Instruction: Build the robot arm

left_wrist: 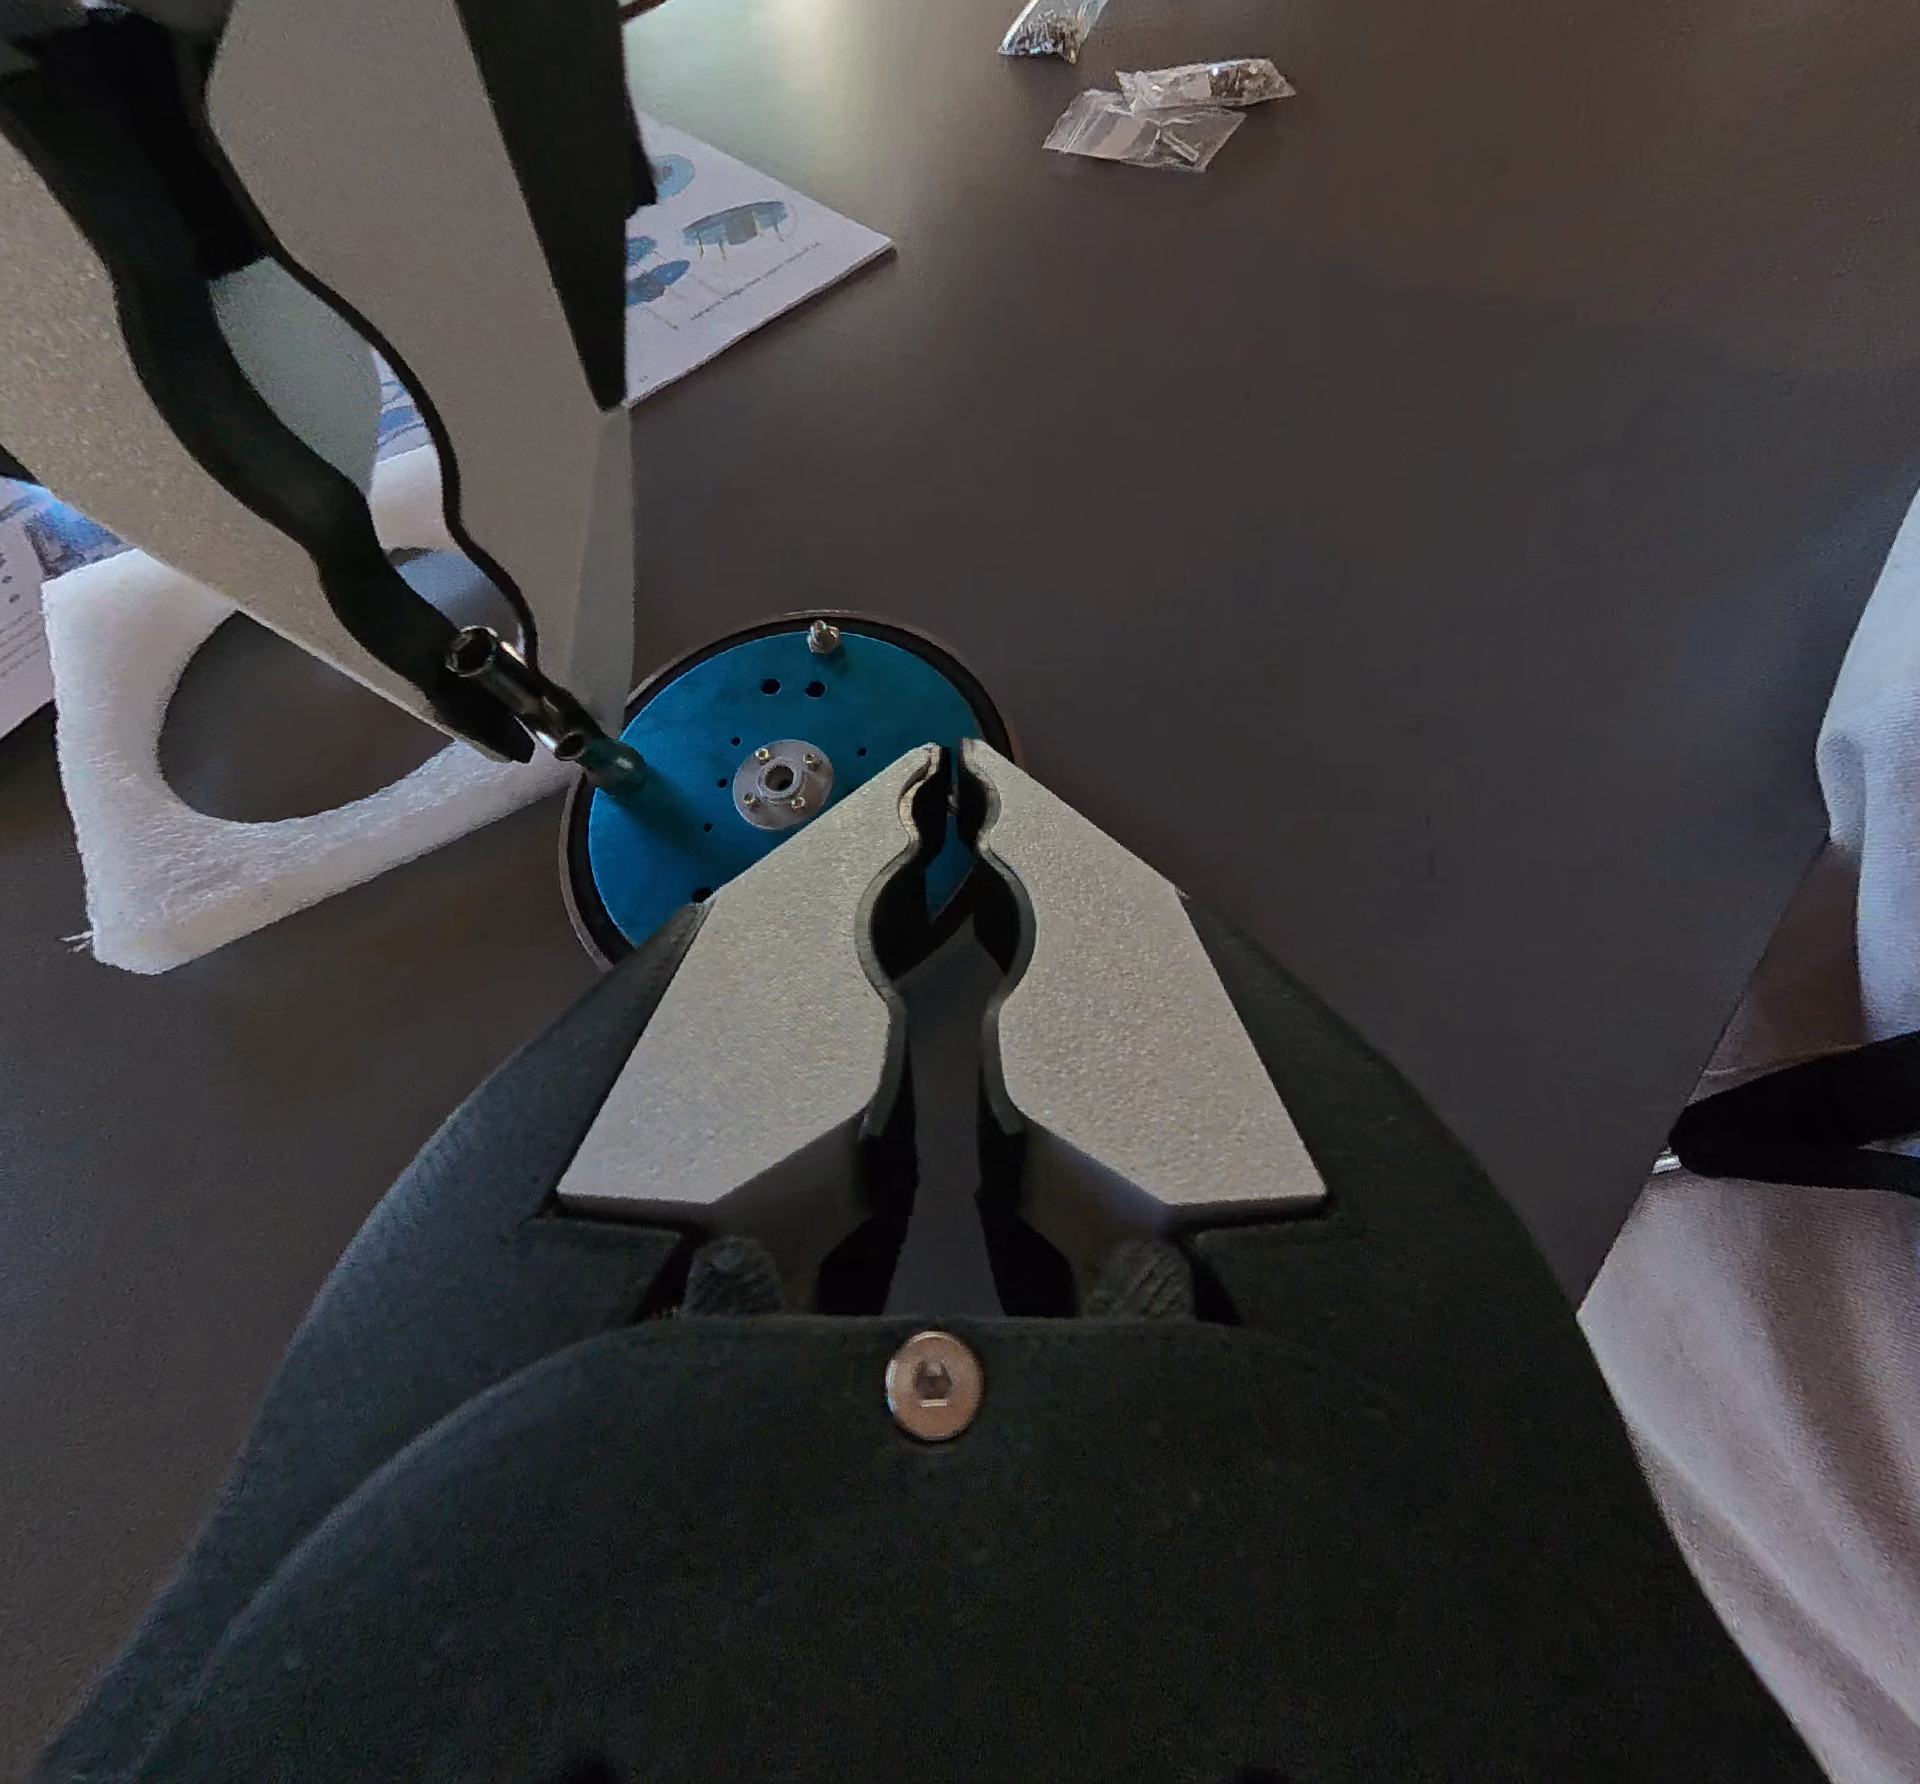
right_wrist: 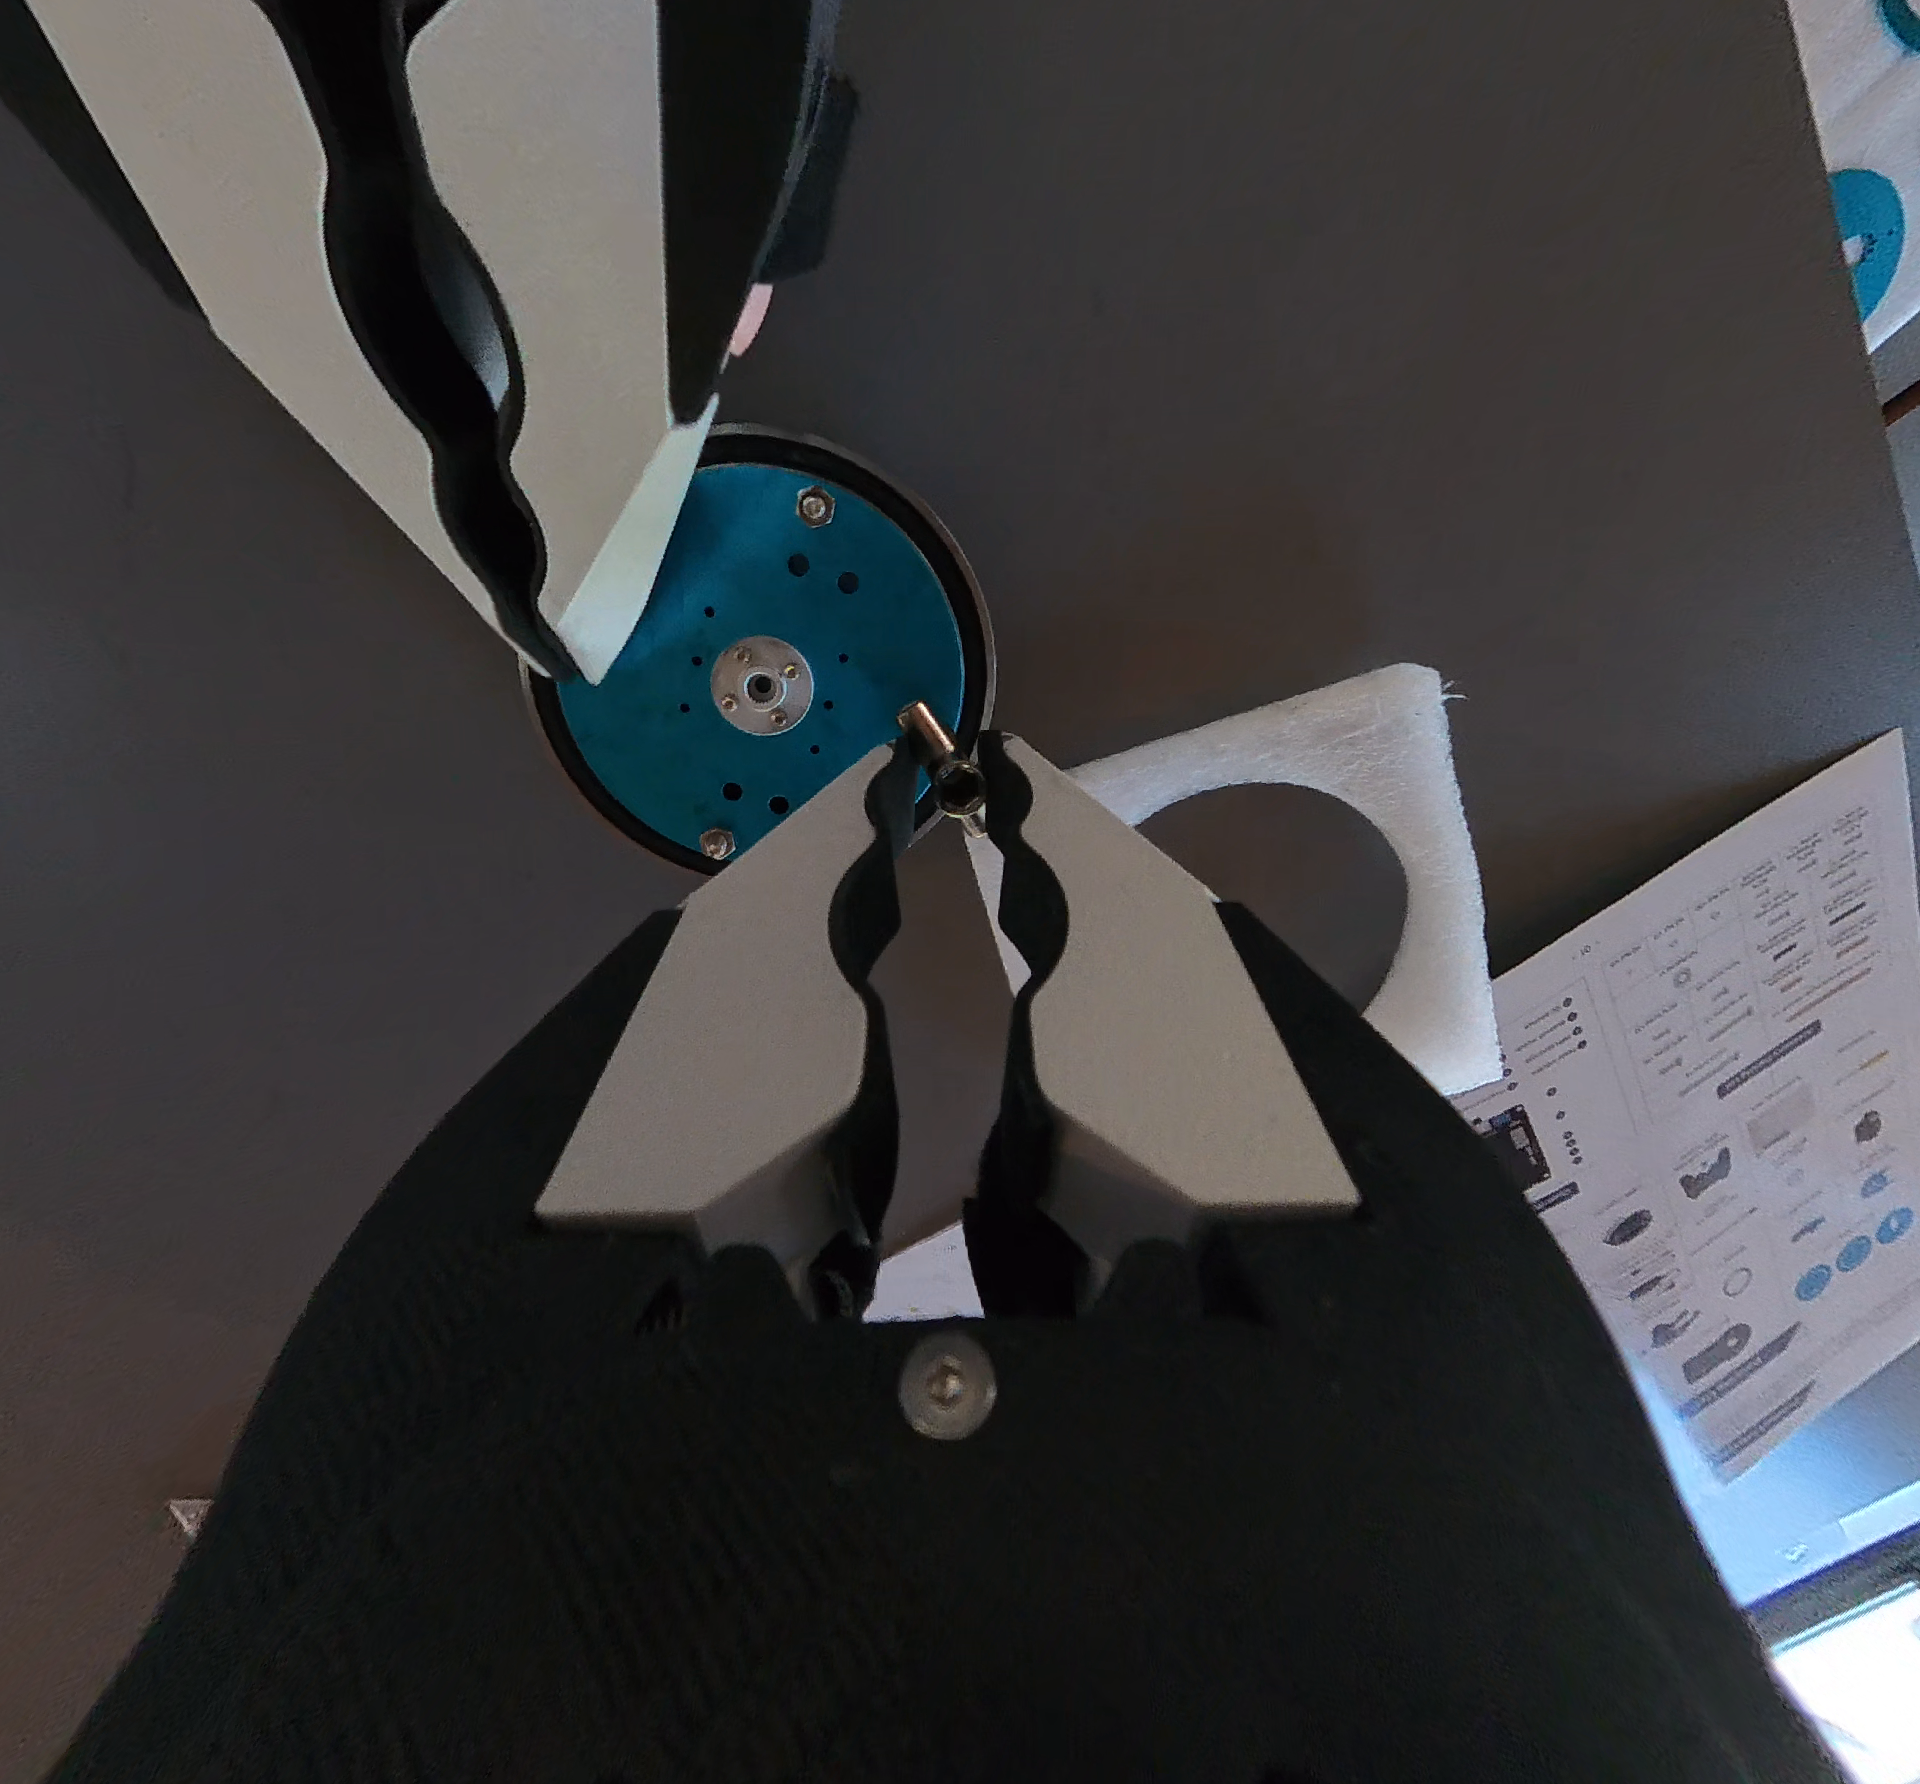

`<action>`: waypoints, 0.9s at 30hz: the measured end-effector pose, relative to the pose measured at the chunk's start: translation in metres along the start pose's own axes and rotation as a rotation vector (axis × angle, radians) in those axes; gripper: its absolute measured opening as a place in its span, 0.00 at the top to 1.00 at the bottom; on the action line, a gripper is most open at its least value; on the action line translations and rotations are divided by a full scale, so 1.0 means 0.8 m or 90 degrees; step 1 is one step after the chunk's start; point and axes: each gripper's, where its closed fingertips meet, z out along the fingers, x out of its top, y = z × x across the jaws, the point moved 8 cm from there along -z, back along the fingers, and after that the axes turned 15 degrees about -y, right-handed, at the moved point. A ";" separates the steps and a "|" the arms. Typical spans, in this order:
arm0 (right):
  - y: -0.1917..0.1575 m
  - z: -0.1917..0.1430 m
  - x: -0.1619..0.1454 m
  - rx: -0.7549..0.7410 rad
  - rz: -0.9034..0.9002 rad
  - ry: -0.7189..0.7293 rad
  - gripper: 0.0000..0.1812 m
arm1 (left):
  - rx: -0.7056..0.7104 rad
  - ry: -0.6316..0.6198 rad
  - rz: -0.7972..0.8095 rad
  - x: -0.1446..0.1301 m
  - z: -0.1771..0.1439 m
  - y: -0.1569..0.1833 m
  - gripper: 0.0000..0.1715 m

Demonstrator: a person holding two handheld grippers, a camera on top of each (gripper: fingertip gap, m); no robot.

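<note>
foam block (right_wrist: 1434,799) and paper (right_wrist: 1766,1111) beside disc (right_wrist: 769,591)

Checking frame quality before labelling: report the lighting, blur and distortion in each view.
Left wrist view: wide-angle bending at the edges, window glare on the dark table, far plastic bags soft. Right wrist view: dimmer and even, blue disc sharp, left gripper blurred up close, instruction sheet stretched.

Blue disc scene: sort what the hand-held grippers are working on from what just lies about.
In use:
left hand-held gripper
right hand-held gripper
blue disc
socket wrench

Lying about:
white foam
instruction sheets
small plastic bags
</note>
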 end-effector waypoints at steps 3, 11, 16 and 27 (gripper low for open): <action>0.000 0.000 -0.001 -0.006 -0.004 -0.002 0.93 | -0.025 -0.007 -0.008 -0.001 0.001 0.000 0.97; 0.000 0.002 -0.003 0.001 0.023 0.007 0.93 | -0.002 -0.010 -0.012 0.000 0.002 0.000 1.00; -0.003 0.003 -0.006 -0.006 0.077 0.026 0.93 | -0.014 -0.010 -0.031 0.001 0.003 -0.001 1.00; -0.017 0.006 -0.015 -0.051 0.213 0.085 0.93 | -0.008 -0.011 -0.025 0.008 0.010 0.004 1.00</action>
